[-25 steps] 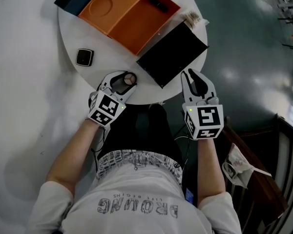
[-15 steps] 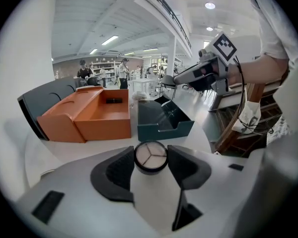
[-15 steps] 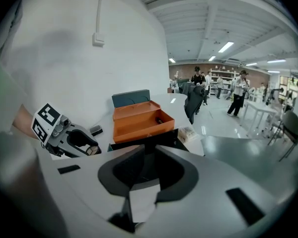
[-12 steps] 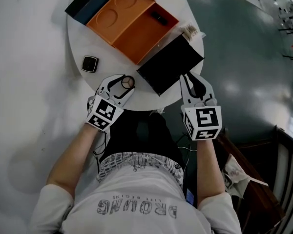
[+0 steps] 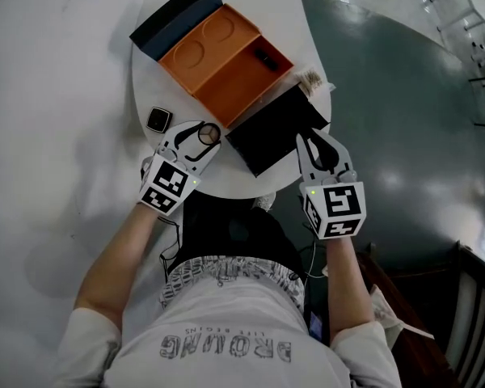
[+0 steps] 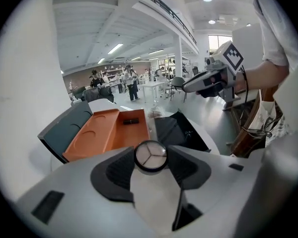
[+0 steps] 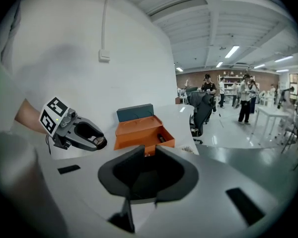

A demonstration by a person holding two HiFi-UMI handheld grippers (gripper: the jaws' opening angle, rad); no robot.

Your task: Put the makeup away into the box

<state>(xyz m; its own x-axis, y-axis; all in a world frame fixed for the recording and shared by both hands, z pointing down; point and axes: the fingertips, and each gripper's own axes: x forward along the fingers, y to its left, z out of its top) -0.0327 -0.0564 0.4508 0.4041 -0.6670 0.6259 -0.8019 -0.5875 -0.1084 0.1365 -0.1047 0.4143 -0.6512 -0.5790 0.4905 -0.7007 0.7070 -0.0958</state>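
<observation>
My left gripper is shut on a small round makeup jar with a clear three-part lid, held above the near edge of the white round table. Beyond it lies the open orange box, with a small black makeup item in its right compartment. A black square compact rests on the table left of the jar. My right gripper is shut with nothing in it, over the near right corner of a flat black box part.
The box's dark blue lid stands open at the far left. A small crumpled wrapper lies at the table's right edge. Grey floor surrounds the table. In the gripper views, several people stand far off in a large hall.
Both grippers have risen. The left one carried the round jar up off the table edge and a little forward toward the orange box. The right jaws stayed shut.
</observation>
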